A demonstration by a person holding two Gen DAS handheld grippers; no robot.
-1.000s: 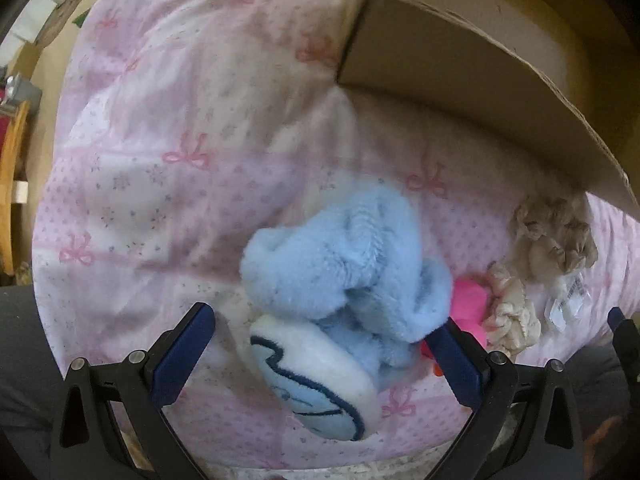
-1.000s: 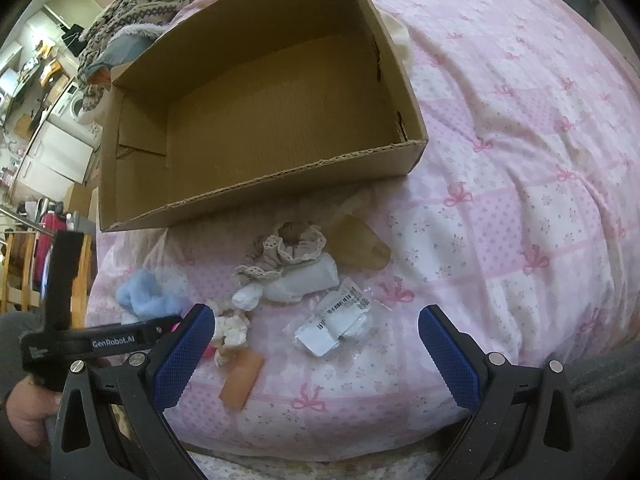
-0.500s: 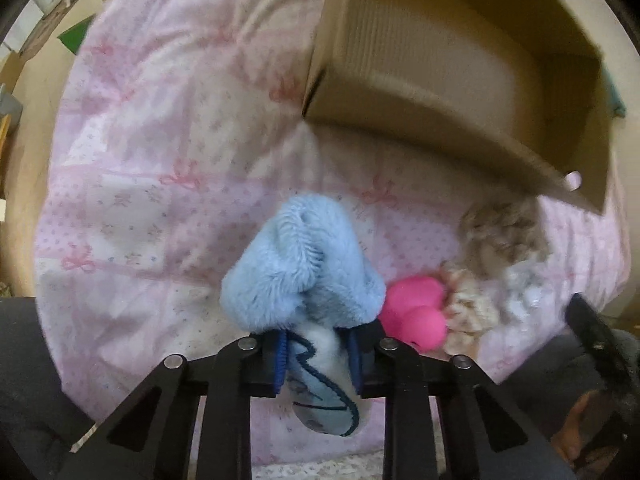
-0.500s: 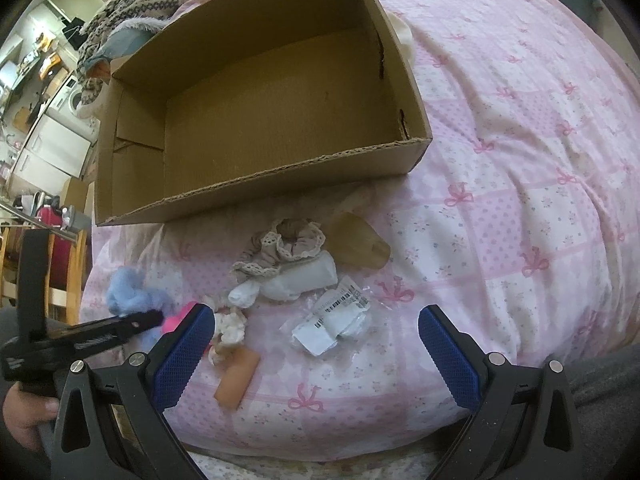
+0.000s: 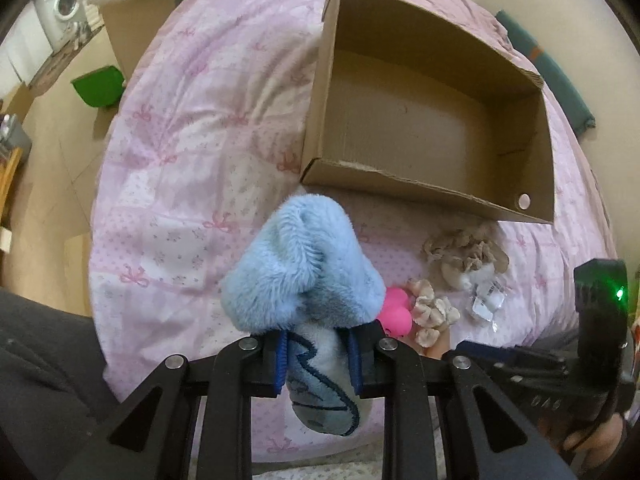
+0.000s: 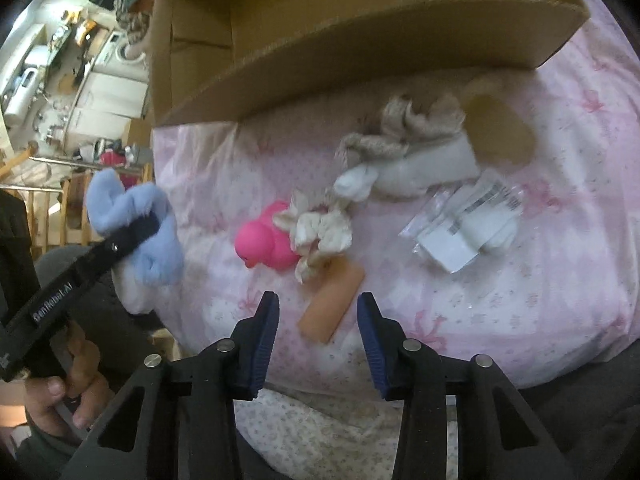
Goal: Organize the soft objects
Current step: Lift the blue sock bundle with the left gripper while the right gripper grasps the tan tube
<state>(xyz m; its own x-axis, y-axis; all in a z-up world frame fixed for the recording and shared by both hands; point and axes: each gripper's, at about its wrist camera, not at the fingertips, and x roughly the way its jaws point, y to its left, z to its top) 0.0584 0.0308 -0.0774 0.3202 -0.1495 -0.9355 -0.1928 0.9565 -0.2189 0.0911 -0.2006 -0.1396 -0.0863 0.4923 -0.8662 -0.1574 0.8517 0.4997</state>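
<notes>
Blue plush toy (image 5: 300, 272) now lifted — clamped.

Black claw (image 6: 318, 336), blue pads (image 6: 262, 340), silver screws.

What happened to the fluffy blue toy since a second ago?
The left gripper closed on the blue toy and lifted it off the pink blanket, up toward the cardboard box. The right gripper moved down closer to the peach-colored piece and narrowed its jaws, holding nothing. The pink duck, scrunchies and box stayed put.
</notes>
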